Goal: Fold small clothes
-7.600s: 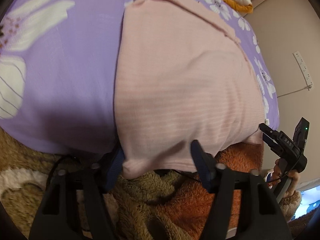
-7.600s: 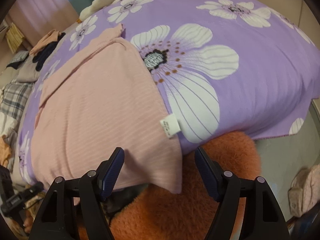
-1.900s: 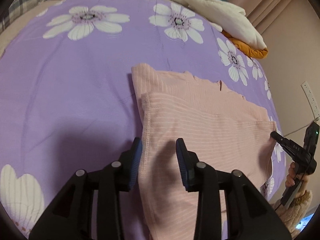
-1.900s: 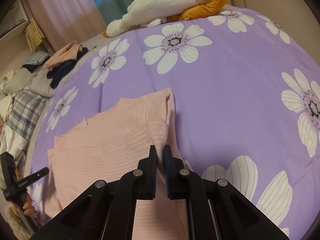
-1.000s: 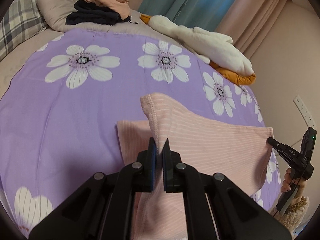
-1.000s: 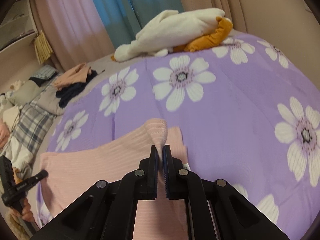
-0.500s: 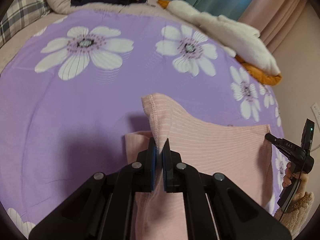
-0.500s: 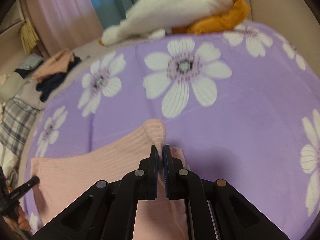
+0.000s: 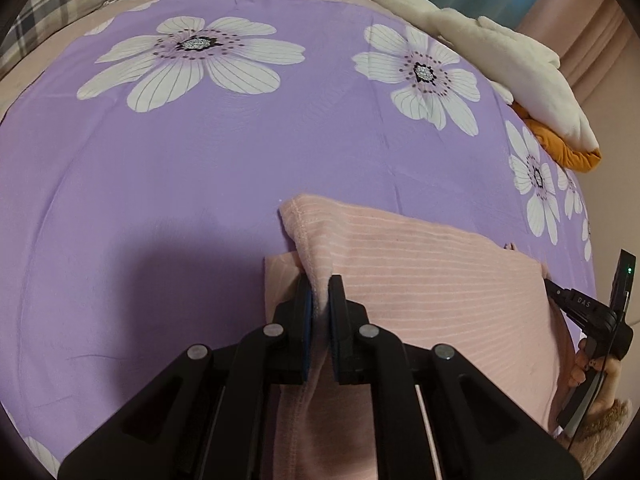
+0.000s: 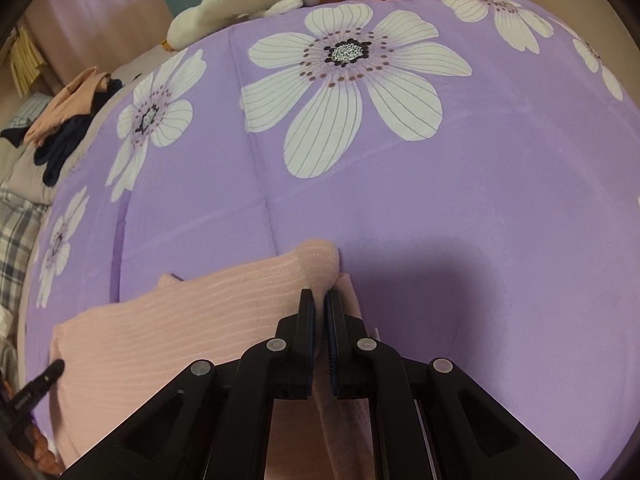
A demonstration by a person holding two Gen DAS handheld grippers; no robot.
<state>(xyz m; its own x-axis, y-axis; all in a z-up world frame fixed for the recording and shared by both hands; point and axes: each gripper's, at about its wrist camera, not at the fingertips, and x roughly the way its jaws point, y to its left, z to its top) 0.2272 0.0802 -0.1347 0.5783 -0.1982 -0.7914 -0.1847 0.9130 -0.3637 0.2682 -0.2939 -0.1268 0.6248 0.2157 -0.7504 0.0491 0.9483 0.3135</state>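
Observation:
A pink ribbed garment [image 9: 420, 280] lies on the purple flowered bedspread [image 9: 180, 168], its near part folded over onto the far part. My left gripper [image 9: 320, 285] pinches the left corner of the folded edge; its jaws are opening a little, with cloth still pressed between the pads. The right gripper [image 10: 320, 298] is shut on the right corner of the same garment [image 10: 180, 320], low over the bed. Each gripper shows at the edge of the other's view: the right gripper [image 9: 580, 304] and the left gripper [image 10: 40, 380].
A white and orange plush bundle [image 9: 520, 72] lies at the far right of the bed. A pile of dark and peach clothes [image 10: 68, 116] and a plaid pillow [image 9: 60, 4] sit at the far left. Bare bedspread stretches beyond the fold.
Both grippers have carried the pink edge forward and down toward the bedspread. The lifted fold now lies nearly flat over the lower layer. The left jaws have parted slightly.

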